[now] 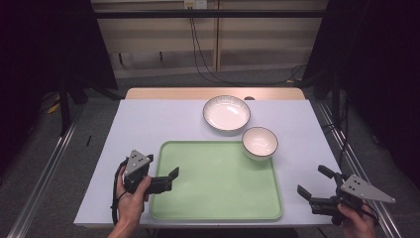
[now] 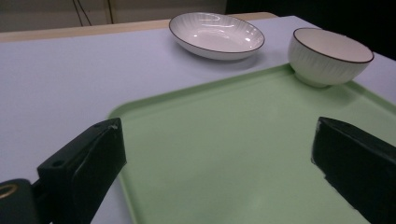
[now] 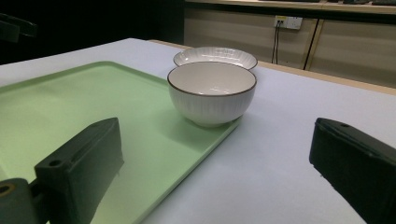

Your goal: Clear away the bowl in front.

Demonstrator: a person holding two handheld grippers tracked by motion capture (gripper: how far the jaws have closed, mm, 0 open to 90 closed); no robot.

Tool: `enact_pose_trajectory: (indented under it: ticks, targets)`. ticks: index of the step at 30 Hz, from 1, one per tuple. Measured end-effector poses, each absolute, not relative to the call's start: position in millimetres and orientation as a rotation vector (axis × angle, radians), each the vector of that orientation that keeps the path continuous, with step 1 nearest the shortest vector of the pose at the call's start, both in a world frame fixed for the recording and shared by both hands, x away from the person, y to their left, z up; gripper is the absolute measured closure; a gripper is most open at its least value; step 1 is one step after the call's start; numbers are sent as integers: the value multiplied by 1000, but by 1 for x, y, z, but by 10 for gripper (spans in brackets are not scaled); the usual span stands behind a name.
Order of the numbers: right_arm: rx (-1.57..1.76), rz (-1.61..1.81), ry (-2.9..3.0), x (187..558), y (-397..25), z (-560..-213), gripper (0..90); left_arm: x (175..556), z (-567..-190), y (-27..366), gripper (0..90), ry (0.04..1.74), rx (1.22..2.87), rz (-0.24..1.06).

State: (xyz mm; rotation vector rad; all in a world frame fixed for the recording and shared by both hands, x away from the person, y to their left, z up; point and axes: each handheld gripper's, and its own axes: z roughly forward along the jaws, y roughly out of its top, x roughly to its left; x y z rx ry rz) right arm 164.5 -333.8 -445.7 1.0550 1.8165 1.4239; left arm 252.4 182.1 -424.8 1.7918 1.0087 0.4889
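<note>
A pale green tray (image 1: 218, 181) lies on the white table (image 1: 148, 119). A small deep white bowl (image 1: 259, 142) sits at the tray's far right corner, over its rim. Behind it, on the table, rests a shallow white dish (image 1: 226, 113). My left gripper (image 1: 171, 179) is open over the tray's left edge, holding nothing. My right gripper (image 1: 313, 181) is open over the table to the right of the tray, also holding nothing. In the left gripper view the gripper (image 2: 215, 154) spans the tray (image 2: 233, 140), with the dish (image 2: 217, 35) and bowl (image 2: 329, 56) beyond. The right gripper (image 3: 215, 154) faces the bowl (image 3: 211, 91).
A wooden strip (image 1: 173, 93) runs along the table's far edge. Metal rails (image 1: 44, 173) lie on the floor to either side, and cables (image 1: 208, 69) trail across the floor behind. Dark curtains hang at left and right.
</note>
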Motion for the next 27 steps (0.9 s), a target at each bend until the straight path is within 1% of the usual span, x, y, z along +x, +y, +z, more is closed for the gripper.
enact_pose_trajectory:
  ticks: [7,11,15,18,21,22,24,27]
  targets:
    - [1055,1417,1819,165,-335,-446,22,232,-428,199,25,1021,1771,518]
    - [1054,1414,1817,164,-335,-446,22,223,-428,212,22,1047,1725,525]
    - [1052,1409,1817,164,-336,-446,22,210,-433,218,13,1051,1748,561]
    - [1062,1412,1819,165,-335,-447,22,210,-437,220,14,1050,1739,525]
    - [1057,1409,1822,165,-334,-446,22,213,-434,220,21,1056,1709,563]
    - [1053,1408,1824,165,-334,-446,22,215,-434,219,35,1060,1708,554]
    - [1062,1411,1826,165,-335,-446,22,217,-435,218,30,1060,1714,517]
    - [1063,1404,1839,167,-335,-448,21,216,-434,217,24,1059,1710,541]
